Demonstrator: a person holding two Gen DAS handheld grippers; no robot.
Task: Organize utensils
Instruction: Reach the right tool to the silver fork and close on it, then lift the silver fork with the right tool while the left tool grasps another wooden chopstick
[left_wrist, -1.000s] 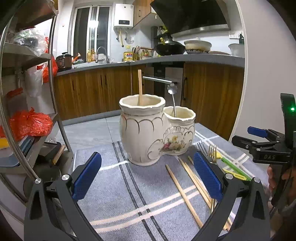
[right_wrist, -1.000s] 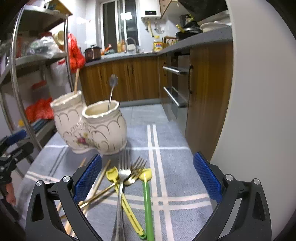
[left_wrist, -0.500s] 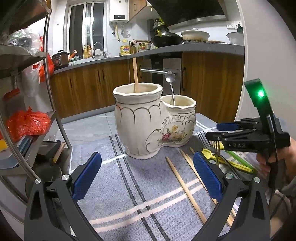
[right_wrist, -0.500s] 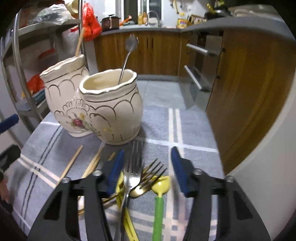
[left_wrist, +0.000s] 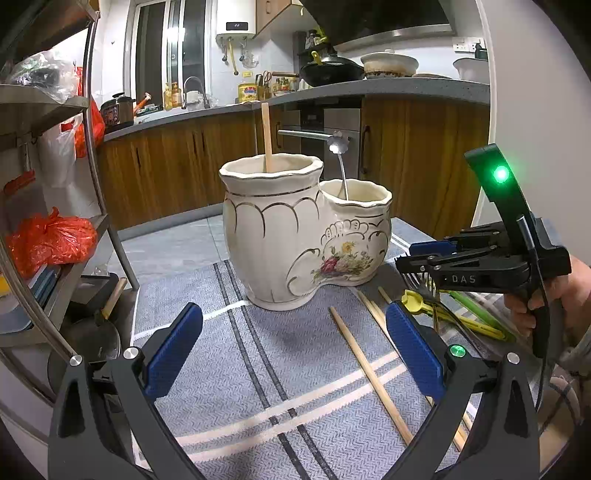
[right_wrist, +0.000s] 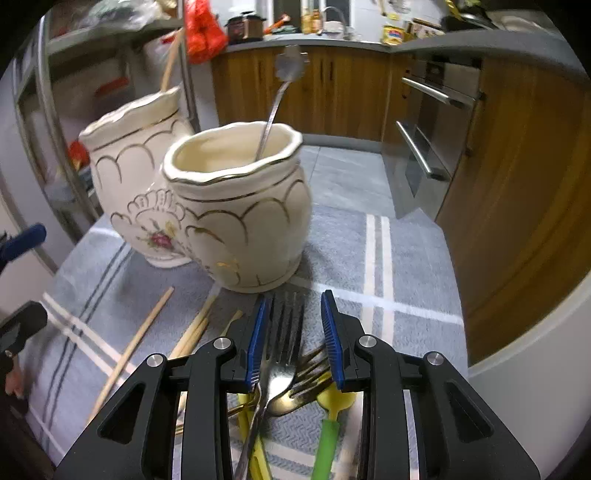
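Light: dim indoor, from overhead
Glare: green lamp (left_wrist: 501, 174) blooms in left wrist view
Blur: right wrist view soft, edges smeared
Distortion: fisheye bending, dark corners
Shadows: soft beneath ceramic holder (left_wrist: 295, 236)

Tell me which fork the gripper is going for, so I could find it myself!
Find the cream double-pot ceramic holder with gold lines on the grey striped cloth. Just in front of its smaller pot lies a heap of cutlery, where the right gripper is closing around the silver metal fork. It is the only silver one, lying atop a gold fork.
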